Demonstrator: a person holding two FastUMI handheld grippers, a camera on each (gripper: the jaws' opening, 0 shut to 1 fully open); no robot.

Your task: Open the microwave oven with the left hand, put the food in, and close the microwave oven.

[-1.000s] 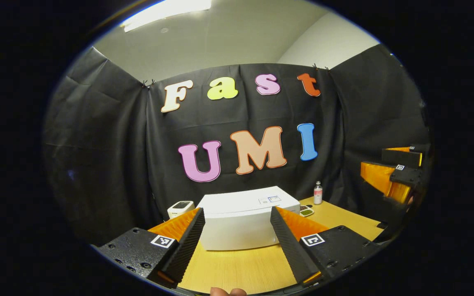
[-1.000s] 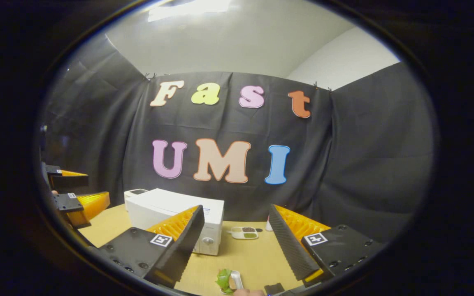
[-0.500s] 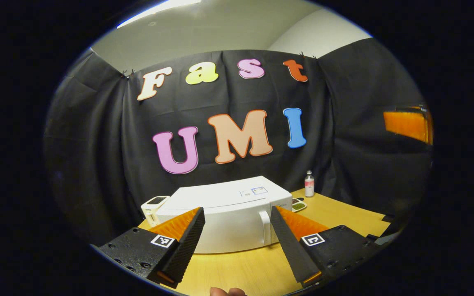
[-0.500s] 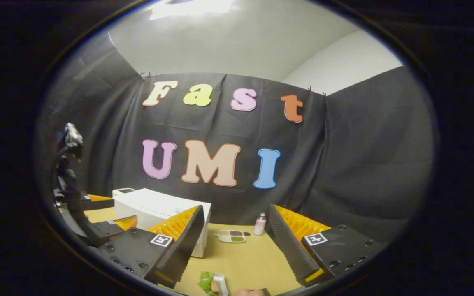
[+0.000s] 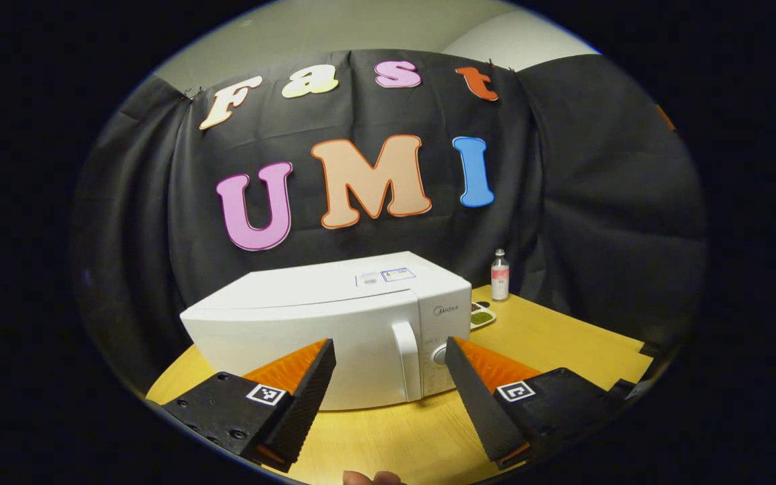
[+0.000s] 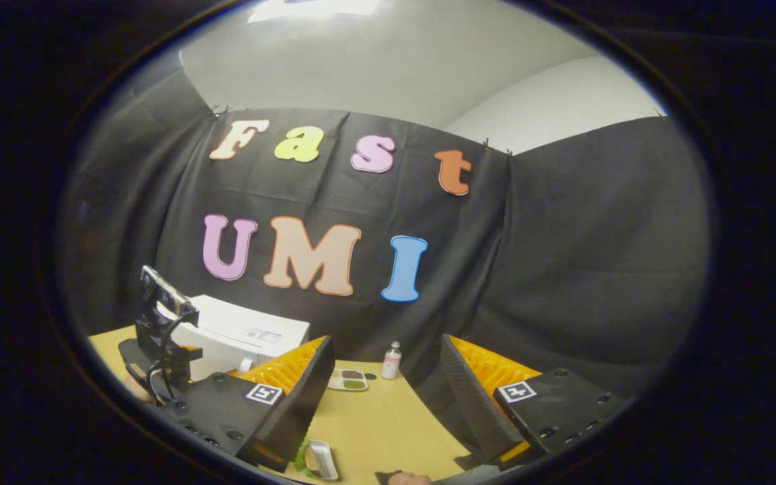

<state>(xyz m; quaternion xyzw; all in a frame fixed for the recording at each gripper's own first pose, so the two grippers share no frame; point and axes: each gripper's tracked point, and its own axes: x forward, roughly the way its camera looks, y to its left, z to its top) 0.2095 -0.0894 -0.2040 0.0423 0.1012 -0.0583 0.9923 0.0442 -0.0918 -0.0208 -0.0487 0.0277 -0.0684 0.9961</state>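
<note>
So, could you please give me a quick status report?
Left gripper open, facing microwave door handle. Door shut. Right gripper open above food. Nothing in the way.

On the worktop (image 5: 563, 337) we count:

- One microwave oven (image 5: 334, 323), white, with one door handle (image 5: 407, 360) and one knob (image 5: 439, 355).
- One small bottle (image 5: 500, 275), standing upright.
- One divided dish (image 6: 347, 379) with dark and green contents.
- One food item (image 6: 317, 460), a white piece beside green leaf.

In addition we count two tools: the left tool (image 5: 391, 377) and the right tool (image 6: 384, 397), each with two fingers spread apart and one square marker per finger base.
</note>
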